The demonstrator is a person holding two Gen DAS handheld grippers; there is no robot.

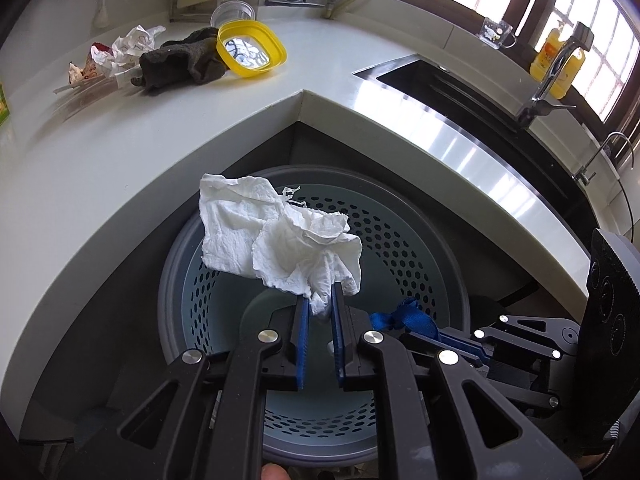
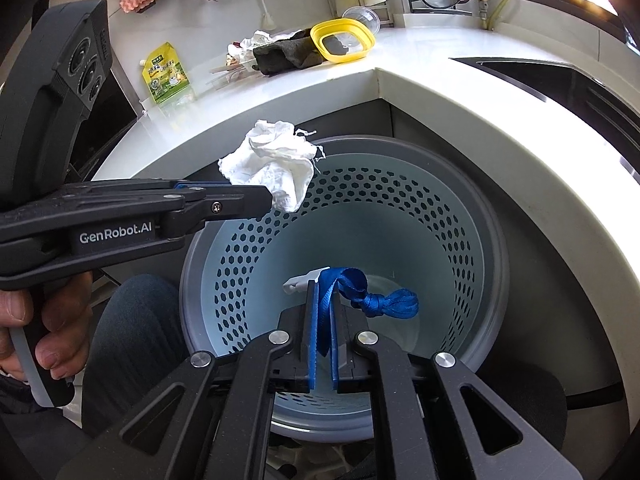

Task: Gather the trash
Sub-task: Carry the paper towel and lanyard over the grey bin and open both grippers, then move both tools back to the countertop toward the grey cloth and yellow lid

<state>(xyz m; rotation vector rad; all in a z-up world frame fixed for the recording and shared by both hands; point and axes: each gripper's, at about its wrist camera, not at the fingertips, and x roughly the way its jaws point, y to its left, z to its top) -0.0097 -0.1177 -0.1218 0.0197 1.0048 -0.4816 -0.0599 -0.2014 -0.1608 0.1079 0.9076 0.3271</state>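
Note:
My left gripper [image 1: 320, 300] is shut on a crumpled white tissue [image 1: 280, 236] and holds it above the perforated grey trash bin [image 1: 400, 248]. It also shows in the right wrist view [image 2: 268, 196], with the tissue [image 2: 276, 168] over the bin's far-left rim. My right gripper [image 2: 324, 292] is shut on a knotted blue ribbon [image 2: 376, 300] with a white clip [image 2: 298, 282], over the bin's opening [image 2: 440, 240]. The ribbon [image 1: 404, 316] shows in the left wrist view too. More trash lies on the counter: crumpled paper and wrappers [image 1: 116, 52].
A white L-shaped counter [image 1: 160, 140] wraps around the bin. On it are a dark cloth [image 1: 180, 60], a yellow lid [image 1: 252, 48], a clear cup [image 1: 234, 12] and a green pouch [image 2: 164, 74]. A sink [image 1: 480, 100] with a faucet lies to the right.

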